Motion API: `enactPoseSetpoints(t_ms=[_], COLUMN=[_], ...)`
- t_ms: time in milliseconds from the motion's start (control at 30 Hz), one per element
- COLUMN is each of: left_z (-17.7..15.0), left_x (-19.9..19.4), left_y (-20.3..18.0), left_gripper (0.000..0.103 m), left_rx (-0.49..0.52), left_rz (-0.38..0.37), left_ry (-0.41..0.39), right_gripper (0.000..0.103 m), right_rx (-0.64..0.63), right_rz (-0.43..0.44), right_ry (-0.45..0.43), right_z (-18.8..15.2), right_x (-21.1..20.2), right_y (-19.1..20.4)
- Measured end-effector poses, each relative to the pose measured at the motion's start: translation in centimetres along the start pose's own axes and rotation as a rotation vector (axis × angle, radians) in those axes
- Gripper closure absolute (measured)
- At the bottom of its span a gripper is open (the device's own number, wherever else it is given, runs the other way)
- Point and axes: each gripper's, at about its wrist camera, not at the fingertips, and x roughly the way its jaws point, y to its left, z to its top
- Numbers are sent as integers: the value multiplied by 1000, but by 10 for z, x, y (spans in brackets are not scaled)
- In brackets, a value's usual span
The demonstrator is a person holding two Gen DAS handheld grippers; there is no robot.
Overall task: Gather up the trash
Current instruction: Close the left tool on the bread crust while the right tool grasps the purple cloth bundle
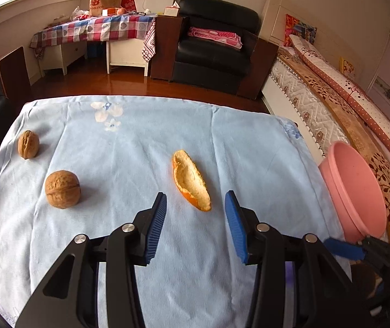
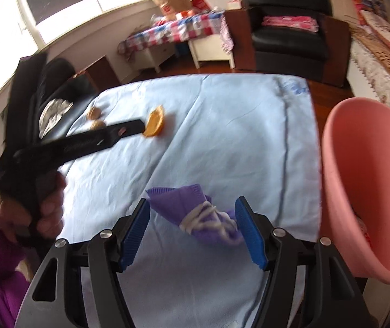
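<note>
Left wrist view: the left hand-held gripper (image 1: pixel 195 205) gapes wide and empty, an orange peel (image 1: pixel 192 181) lying mid-frame just beyond its pads. Right wrist view: the right hand-held gripper (image 2: pixel 193 210), also wide open, brackets a crumpled purple wrapper (image 2: pixel 195 214) at lower centre; a pink basin (image 2: pixel 369 191) fills the right edge.

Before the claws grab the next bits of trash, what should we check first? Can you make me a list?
1. Left claw open wide: ok.
2. Orange peel lined up just ahead of its fingers: ok.
3. Right claw open: ok.
4. Purple wrapper sitting between the right claw's fingers: ok.
5. Pink bin close by at the table's right edge: ok.
6. Room left inside the bin: cannot tell.
</note>
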Motion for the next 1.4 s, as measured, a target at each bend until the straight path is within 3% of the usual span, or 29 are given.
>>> enactPoseSetpoints(t_ms=[167, 267, 300, 400, 633, 833, 867, 933, 967, 1067, 1167, 1200, 1233, 1300, 1400], left_z=[3, 2, 2, 2, 3, 2, 1, -2, -3, -7, -9, -10, -11, -12, -14], left_x=[19, 26, 27, 31, 24, 1, -3, -12, -16, -26, -34, -36, -38, -43, -50], left_y=[0, 1, 1, 2, 6, 8, 7, 4, 3, -1, -1, -1, -1, -1, 1], left_gripper=[59, 60, 69, 81, 88, 90, 90, 90, 90, 90, 90, 90, 90, 90, 90], left_rx=[-1, -3, -5, -18, -28, -20, -15, 0, 8, 21, 24, 25, 26, 27, 32], left_rz=[25, 32, 29, 25, 15, -15, -19, -32, -40, -60, -83, -89, -93, -107, -125], left_ry=[23, 32, 35, 42, 30, -8, -15, -27, -34, -47, -52, -55, -57, -62, -69], right_gripper=[39, 39, 39, 39, 40, 67, 78, 88, 99, 100, 100, 95, 87, 49, 45], right_rx=[-42, -74, -81, -101, -125, -100, -88, -50, -29, 7, 15, 8, -4, -21, -31], right_rz=[102, 67, 43, 4, -29, -76, -76, -47, -39, -34, 21, 20, 7, -22, -68], right_ry=[19, 18, 19, 22, 23, 21, 19, 20, 20, 28, 44, 44, 37, 20, -30], right_z=[-7, -10, -9, -10, -9, -9, -8, -7, -7, -9, -15, -17, -18, -17, -12], right_x=[-6, -5, -4, 0, 3, 7, 6, 3, 2, -3, -10, -12, -15, -19, -27], right_y=[14, 18, 18, 18, 17, 12, 11, 8, 7, 7, 14, 19, 23, 28, 27])
